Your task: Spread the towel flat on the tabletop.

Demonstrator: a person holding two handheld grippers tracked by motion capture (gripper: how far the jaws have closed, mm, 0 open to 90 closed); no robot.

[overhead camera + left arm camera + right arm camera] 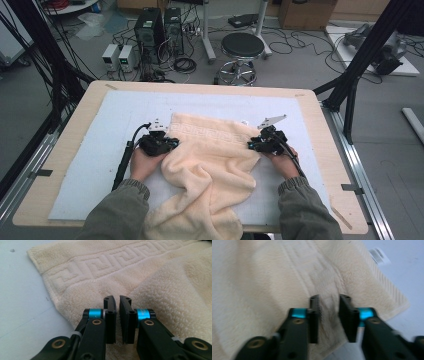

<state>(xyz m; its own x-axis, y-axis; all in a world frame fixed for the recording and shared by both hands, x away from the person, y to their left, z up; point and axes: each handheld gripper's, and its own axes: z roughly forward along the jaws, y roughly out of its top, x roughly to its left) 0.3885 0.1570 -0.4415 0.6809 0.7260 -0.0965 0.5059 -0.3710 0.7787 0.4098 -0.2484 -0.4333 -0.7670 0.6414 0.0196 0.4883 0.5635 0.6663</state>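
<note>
A cream towel (212, 160) hangs over the worktop's (320, 120) near edge at 6 o'clock and spreads back to the centre. The left gripper (167, 143) sits at the towel's 9 o'clock edge, jaws nearly together with only a narrow slit over the pile. The right gripper (255, 145), at the 3 o'clock edge, has a slightly wider gap with nothing pinched.

My two grippers are black: the left gripper (159, 142) trails a thick black cable (125, 157) back past my sleeve, the right gripper (267, 140) carries a grey three-cornered plate (272, 120) on top. Close up, each jaw sits on a bright blue collar (96, 313), with brass-coloured screws (96, 322) set in the black links (298, 321). My sleeves (117, 210) are olive-grey with ribbed cuffs (295, 186).
</note>
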